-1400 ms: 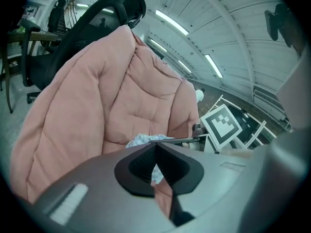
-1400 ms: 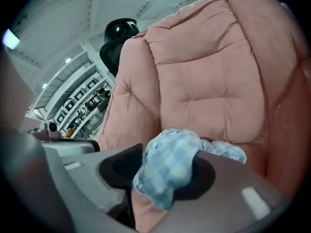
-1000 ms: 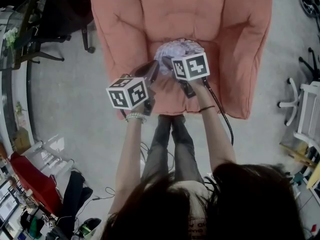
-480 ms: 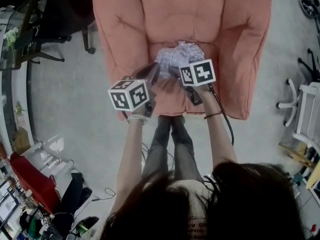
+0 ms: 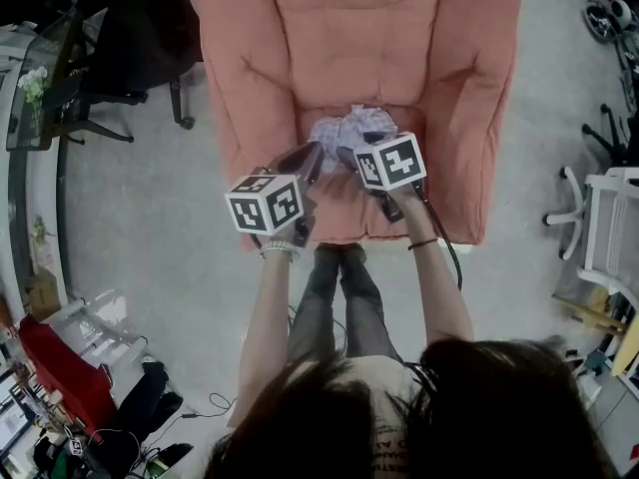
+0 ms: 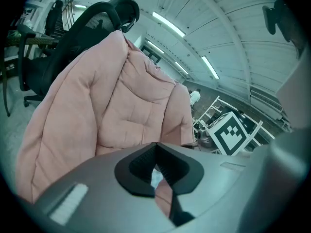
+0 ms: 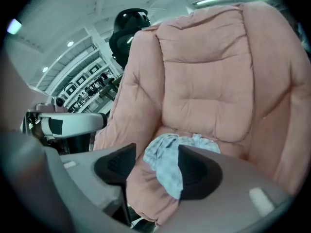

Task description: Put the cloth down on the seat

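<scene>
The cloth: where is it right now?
In the head view the cloth lies crumpled mid-seat on the pink armchair, just ahead of the open right gripper.

Readable text: none in any view.
Left cube (image 5: 266, 204): black-and-white square markers on its faces; blocky patterns only, not letters or digits.
Right cube (image 5: 390, 161): the same kind of square markers. One face of it also shows toward the right edge of the left gripper view, again pattern only.
Shirt print (image 5: 384, 454): dark marks on the person's pale top, at the bottom edge of the head view; too small and blurred to read.
Shelving (image 7: 90, 84): far off at the left of the right gripper view; anything printed there is too small to make out.
</scene>
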{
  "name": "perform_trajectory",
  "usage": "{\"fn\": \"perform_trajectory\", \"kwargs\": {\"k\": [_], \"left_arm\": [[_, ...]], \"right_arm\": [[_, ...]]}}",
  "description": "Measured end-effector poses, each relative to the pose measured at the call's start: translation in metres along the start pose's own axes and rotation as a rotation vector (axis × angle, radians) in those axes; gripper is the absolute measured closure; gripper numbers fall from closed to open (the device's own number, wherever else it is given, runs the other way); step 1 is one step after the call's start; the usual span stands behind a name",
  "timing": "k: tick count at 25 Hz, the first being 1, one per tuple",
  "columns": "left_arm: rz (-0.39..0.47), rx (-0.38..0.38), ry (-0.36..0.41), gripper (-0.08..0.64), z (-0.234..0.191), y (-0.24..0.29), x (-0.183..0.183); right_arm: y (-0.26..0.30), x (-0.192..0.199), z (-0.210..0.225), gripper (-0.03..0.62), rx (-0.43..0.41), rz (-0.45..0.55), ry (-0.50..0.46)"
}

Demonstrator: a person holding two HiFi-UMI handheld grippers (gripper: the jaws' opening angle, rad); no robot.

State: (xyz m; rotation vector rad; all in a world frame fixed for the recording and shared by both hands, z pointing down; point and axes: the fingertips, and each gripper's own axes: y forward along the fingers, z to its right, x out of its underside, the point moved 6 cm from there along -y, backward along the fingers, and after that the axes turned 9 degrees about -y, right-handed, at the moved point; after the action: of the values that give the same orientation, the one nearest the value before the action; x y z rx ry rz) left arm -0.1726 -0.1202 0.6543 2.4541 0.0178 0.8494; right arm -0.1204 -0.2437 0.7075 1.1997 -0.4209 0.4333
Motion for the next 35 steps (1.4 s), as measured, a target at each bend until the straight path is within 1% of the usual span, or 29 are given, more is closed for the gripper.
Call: {"fn": "perform_trajectory", "kwargs": {"k": [3,11,13,17,19,20,24,26,29,32,35], "left_arm": [[0.009,0.013,0.004,0.555,0.013,-0.009,-0.002],[0.044,0.038,0.022,0.555,0.041,-0.037,-0.013],[0.057,0.044,0.028,0.555,0.049,-0.044,-0.018],[0.083,0.069,0.055,0.555,0.067,-0.062,-0.03],[0.099,0.076,0.068,0.555,0.078,-0.073,-0.032],[0.108,0.079,0.071,0.555,0.082,-0.078,-0.033],[0.155,0.092,0.064,0.555,0.096,-0.099,-0.041],[0.161,0.099,0.08,0.555,0.103,-0.107,-0.043],[0.169,0.111,0.109,0.555,0.115,-0.118,-0.047],[0.177,0.122,0.123,0.555,0.123,-0.127,-0.052],[0.169,0.134,0.148,0.555,0.131,-0.133,-0.053]], "right_arm": [[-0.019,-0.01,-0.009,0.331,0.003,0.041,-0.023],[-0.063,-0.028,-0.036,0.333,-0.04,0.174,-0.02],[-0.077,-0.034,-0.044,0.333,-0.056,0.222,-0.002],[-0.108,-0.05,-0.064,0.333,-0.111,0.353,0.03],[-0.125,-0.055,-0.073,0.333,-0.113,0.399,0.022],[-0.134,-0.056,-0.077,0.347,-0.111,0.414,0.015],[-0.162,-0.068,-0.093,0.357,-0.128,0.473,-0.016],[-0.172,-0.071,-0.102,0.382,-0.134,0.49,-0.03],[-0.186,-0.071,-0.113,0.402,-0.136,0.511,-0.04],[-0.197,-0.071,-0.123,0.414,-0.145,0.531,-0.048],[-0.207,-0.072,-0.129,0.434,-0.145,0.545,-0.059]]}}
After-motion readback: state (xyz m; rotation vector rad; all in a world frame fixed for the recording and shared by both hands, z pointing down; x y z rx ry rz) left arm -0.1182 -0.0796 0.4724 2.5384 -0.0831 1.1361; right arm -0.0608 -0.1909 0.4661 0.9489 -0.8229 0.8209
